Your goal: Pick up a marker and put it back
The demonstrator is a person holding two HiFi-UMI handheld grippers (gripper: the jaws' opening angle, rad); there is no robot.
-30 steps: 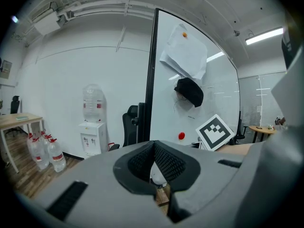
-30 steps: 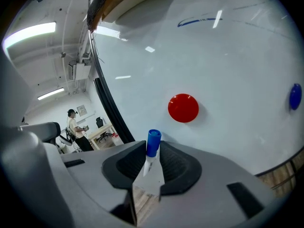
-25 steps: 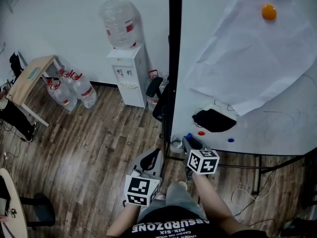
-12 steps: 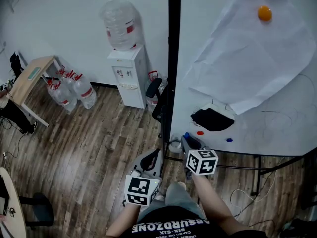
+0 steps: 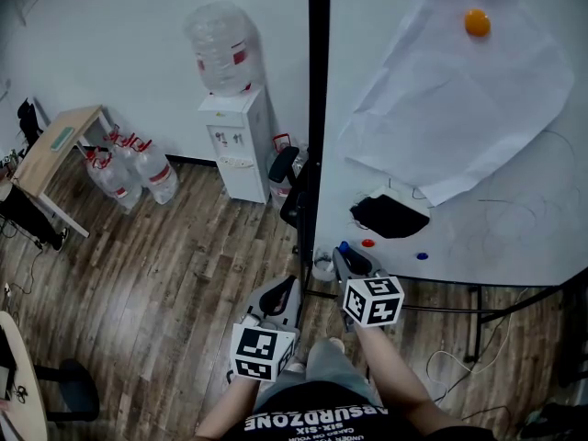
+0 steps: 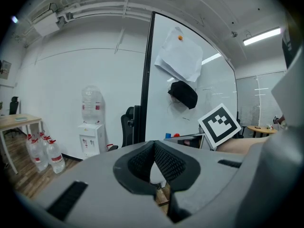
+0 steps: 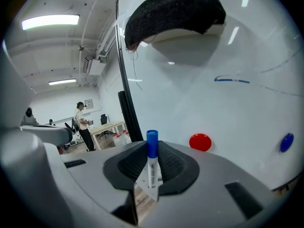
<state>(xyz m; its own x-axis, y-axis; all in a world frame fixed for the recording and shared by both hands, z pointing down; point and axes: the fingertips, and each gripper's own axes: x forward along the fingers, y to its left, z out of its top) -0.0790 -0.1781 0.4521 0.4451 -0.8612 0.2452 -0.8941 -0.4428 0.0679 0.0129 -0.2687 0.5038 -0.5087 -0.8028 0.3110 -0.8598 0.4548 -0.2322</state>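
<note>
A white marker with a blue cap (image 7: 152, 159) stands upright between the pads of my right gripper (image 7: 151, 170), which is shut on it. Its jaws have just been closing on the marker. In the head view the right gripper (image 5: 354, 263) is close to the whiteboard's (image 5: 478, 219) lower left corner, with the marker's blue cap (image 5: 344, 246) poking out. Just past it on the board are a red magnet (image 7: 200, 142) and a black eraser (image 7: 173, 11). My left gripper (image 5: 278, 298) hangs lower and to the left, away from the board. Its pads (image 6: 164, 161) meet with nothing between them.
A large paper sheet (image 5: 459, 99) hangs on the board under an orange magnet (image 5: 477, 22), and a blue magnet (image 5: 422, 255) sits lower. A water dispenser (image 5: 234, 136), several water bottles (image 5: 129, 168), a desk (image 5: 55, 145) and an office chair (image 5: 289, 168) stand on the wooden floor.
My right gripper has lifted slightly with the marker in it. The left gripper has stayed where it was.
</note>
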